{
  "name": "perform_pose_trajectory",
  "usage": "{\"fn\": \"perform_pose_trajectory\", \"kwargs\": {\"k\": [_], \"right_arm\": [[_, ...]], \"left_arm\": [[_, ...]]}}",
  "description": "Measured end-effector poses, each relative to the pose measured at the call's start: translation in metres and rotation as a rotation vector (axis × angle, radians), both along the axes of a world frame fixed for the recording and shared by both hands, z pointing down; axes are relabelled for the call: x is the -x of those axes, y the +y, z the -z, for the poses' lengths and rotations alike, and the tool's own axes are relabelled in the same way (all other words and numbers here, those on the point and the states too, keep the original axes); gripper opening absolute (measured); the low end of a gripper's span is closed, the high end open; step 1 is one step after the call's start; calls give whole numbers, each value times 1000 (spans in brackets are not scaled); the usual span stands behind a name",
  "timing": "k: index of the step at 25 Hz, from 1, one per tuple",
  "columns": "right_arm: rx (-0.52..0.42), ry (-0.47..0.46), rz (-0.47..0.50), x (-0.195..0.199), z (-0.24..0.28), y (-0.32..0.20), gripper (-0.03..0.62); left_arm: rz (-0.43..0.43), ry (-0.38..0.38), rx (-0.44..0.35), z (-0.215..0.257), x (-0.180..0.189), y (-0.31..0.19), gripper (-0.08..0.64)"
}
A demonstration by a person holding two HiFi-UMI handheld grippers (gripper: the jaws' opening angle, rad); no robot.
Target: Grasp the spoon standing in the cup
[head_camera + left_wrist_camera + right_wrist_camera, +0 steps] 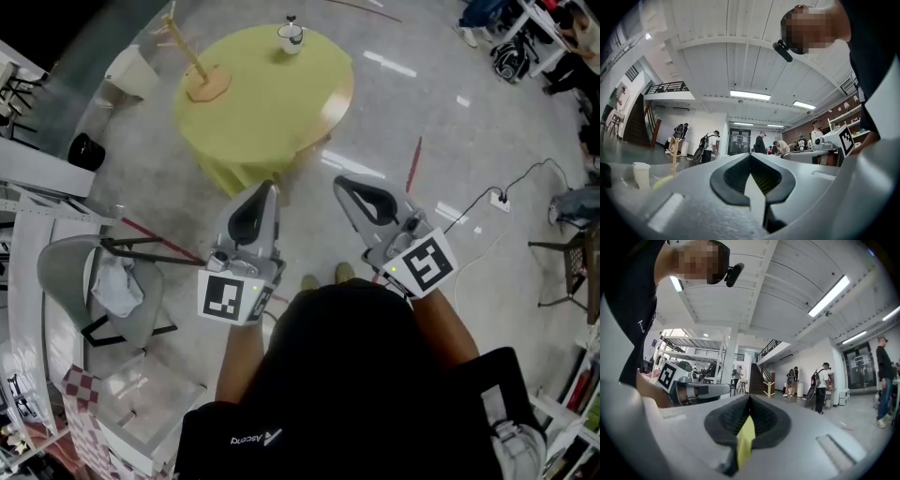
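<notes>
Though distant, cup (pixel 291 37) on yellow table (pixel 262 108); grey floor (pixel 441 141)

Worktop (pixel 272 112): round, draped in plain yellow-green cloth.
Cup (pixel 292 38) at its far edge: white. The spoon (pixel 292 21) in it reads dark; too small to tell more.
Wooden stand (pixel 192 67), far left on the worktop: pale tan.
Left gripper (pixel 271 188) and right gripper (pixel 339 181): light grey shells, black ribbed pads on the jaws. Each marker cube has black squares on white.
Floor (pixel 441 112): mottled grey with white glare streaks.
Red rod (pixel 413 164) on the floor, right of the worktop: thin, plain red.
Chair (pixel 66 272), near left: grey, with a white rag (pixel 117 286) on the seat.
Checked cloth (pixel 80 392), near left corner: red and white squares.
Bin (pixel 131 71), far left: white.
Person's shirt (pixel 356 394): black.
</notes>
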State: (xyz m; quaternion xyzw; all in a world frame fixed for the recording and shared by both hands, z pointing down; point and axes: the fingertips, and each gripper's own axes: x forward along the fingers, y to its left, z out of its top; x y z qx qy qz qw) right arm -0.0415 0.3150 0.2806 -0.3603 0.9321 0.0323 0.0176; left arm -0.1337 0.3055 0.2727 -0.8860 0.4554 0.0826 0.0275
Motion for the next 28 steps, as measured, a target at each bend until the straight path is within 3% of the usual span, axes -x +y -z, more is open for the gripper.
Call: {"fn": "perform_pose_trajectory", "kwargs": {"k": [7, 15, 20, 28], "right_arm": [[-23, 51, -25, 8, -12, -5, 3], [-23, 40, -25, 10, -16, -52, 3], [-22, 10, 4, 2, -19, -127, 3], [-16, 26, 97, -40, -23, -286, 3]], "left_arm": [[-15, 16, -17, -4, 23, -9, 11], [-9, 11, -17, -8, 31, -52, 9], [14, -20, -13, -15, 19, -122, 11], [84, -51, 36, -21, -24, -281, 10]]}}
